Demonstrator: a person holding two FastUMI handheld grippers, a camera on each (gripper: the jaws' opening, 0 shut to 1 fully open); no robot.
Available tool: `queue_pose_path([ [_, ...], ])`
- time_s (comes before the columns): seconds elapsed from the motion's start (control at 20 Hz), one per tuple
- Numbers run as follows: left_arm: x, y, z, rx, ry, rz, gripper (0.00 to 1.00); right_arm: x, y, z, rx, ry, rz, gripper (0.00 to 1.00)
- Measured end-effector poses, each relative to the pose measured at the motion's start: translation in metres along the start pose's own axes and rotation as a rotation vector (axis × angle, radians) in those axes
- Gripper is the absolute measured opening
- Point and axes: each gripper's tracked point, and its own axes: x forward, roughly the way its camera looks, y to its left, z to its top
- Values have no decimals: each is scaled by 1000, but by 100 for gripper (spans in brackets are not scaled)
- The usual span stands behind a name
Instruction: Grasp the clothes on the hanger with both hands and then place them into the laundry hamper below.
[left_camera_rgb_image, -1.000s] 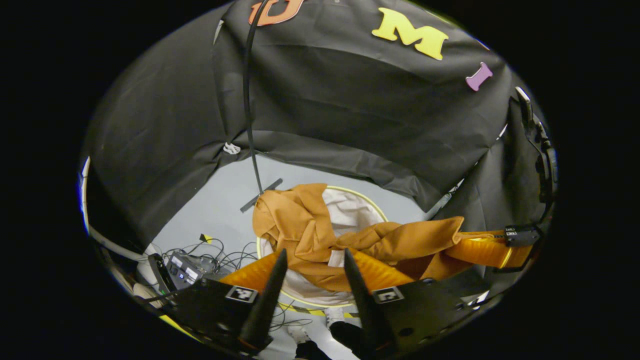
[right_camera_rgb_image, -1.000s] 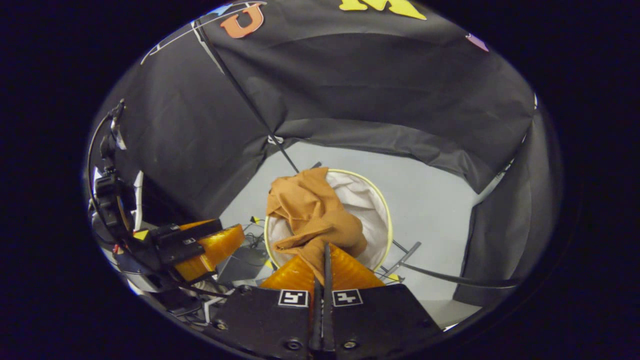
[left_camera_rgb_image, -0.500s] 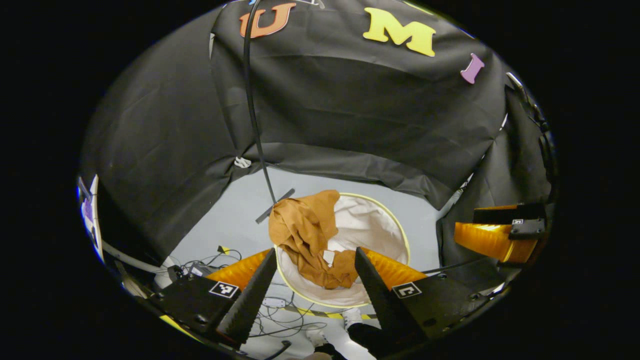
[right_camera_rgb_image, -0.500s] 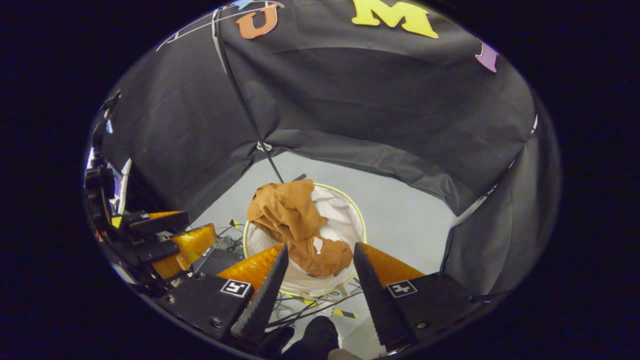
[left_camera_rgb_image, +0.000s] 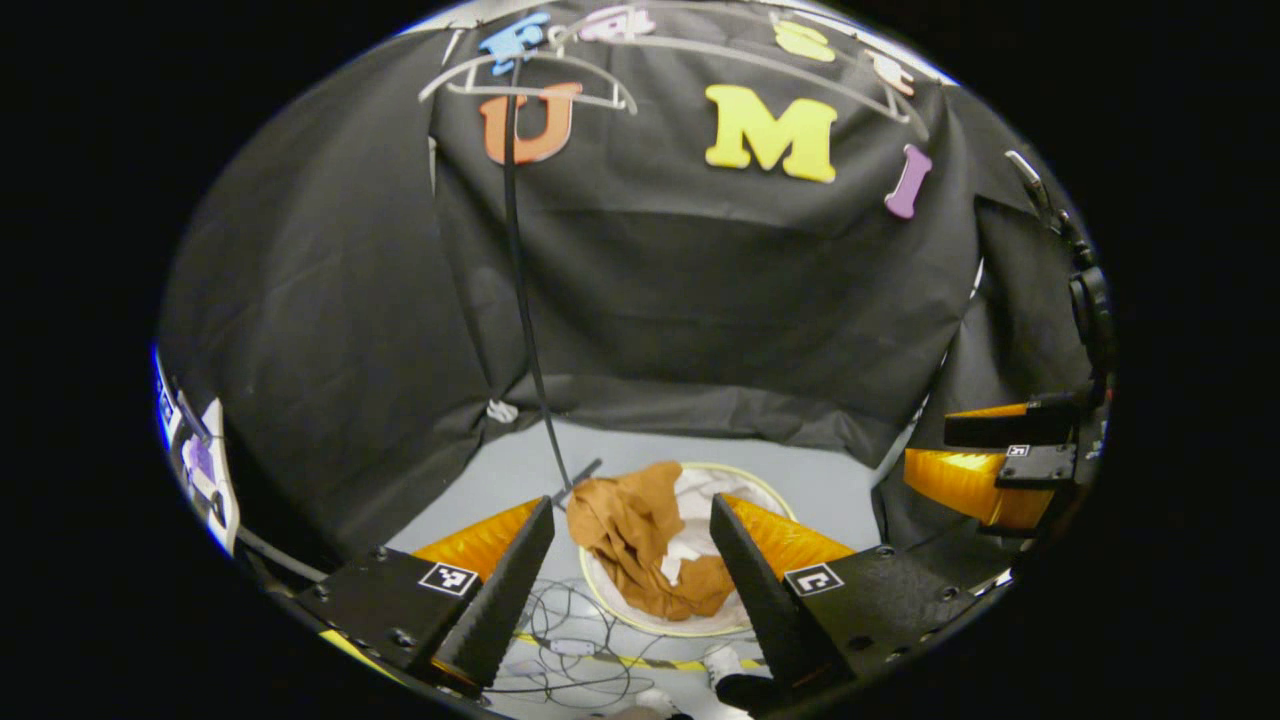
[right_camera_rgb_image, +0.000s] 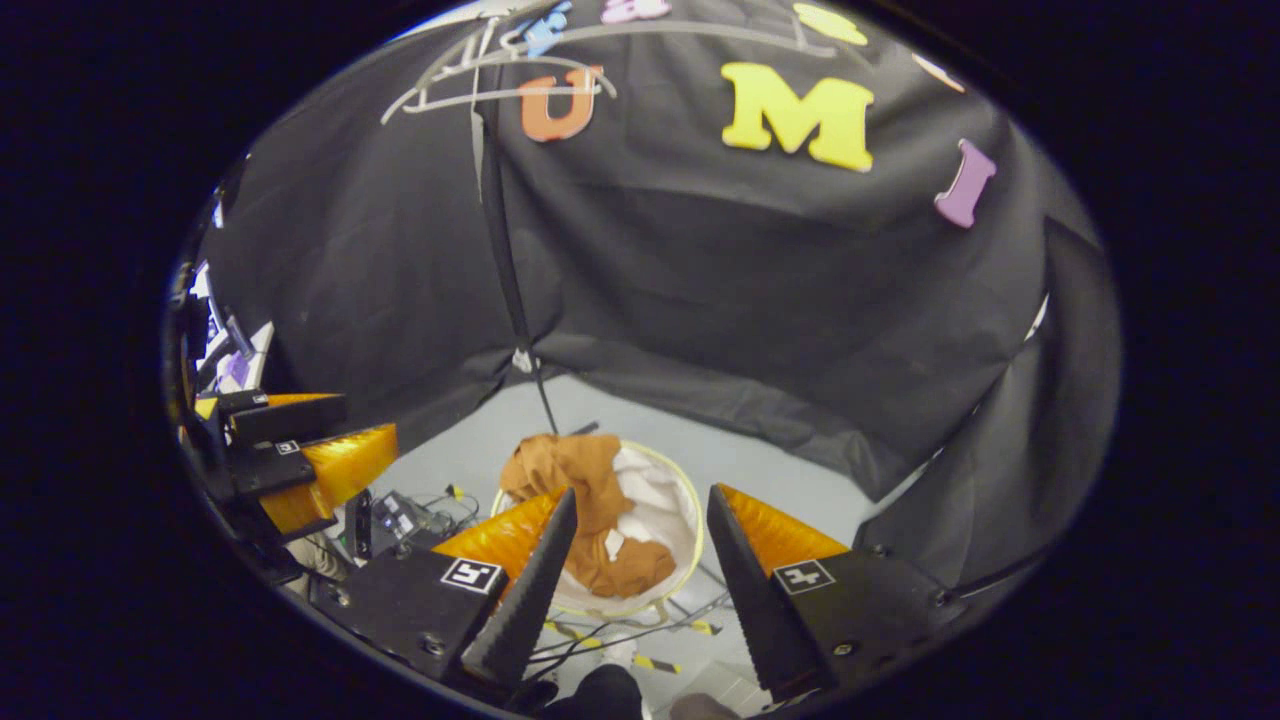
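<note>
Left gripper (left_camera_rgb_image: 630, 575) and right gripper (right_camera_rgb_image: 640, 565) both spread wide, holding nothing — brown garment (left_camera_rgb_image: 640, 540) lying in laundry hamper (left_camera_rgb_image: 765, 495), partly draped over rim.

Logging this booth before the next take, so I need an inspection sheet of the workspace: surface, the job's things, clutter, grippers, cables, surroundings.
Surface: grey floor, bare around the hamper.
Job's things: brown garment lies in the white laundry hamper, one part draped over its far-left rim; bare hanger hangs from the rail above.
Clutter: small electronics box on the floor, left of the hamper.
Grippers: left gripper open, holding nothing; right gripper open, holding nothing; both above the hamper.
Cables: loose tangle of wires on the floor at the hamper's near side.
Surroundings: black cloth wall; thin black pole down to the floor.
</note>
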Motion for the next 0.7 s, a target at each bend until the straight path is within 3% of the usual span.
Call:
queue_pose_path([
  [0.1,-35,9,28,15,-91,-1,96,-39,14,33,15,-119,-9,84],
  [0.15,-51,14,41,27,-130,-3,89,-62,21,49,33,-174,-11,84],
  [0.2,-69,19,56,40,-170,-1,100,-85,27,63,52,-229,-14,84],
  [0.3,-106,24,80,60,-256,8,100,-135,29,89,80,-337,-27,84],
  [0.4,-144,34,96,79,-330,27,94,-177,39,103,84,-445,-40,90],
  [0.45,-158,34,106,87,-363,36,100,-203,45,113,86,-490,-33,95],
  [0.5,-175,34,110,89,-392,41,100,-224,50,118,87,-519,-23,100],
  [0.7,-226,47,127,62,-457,84,100,-293,46,127,145,-635,-20,100],
])
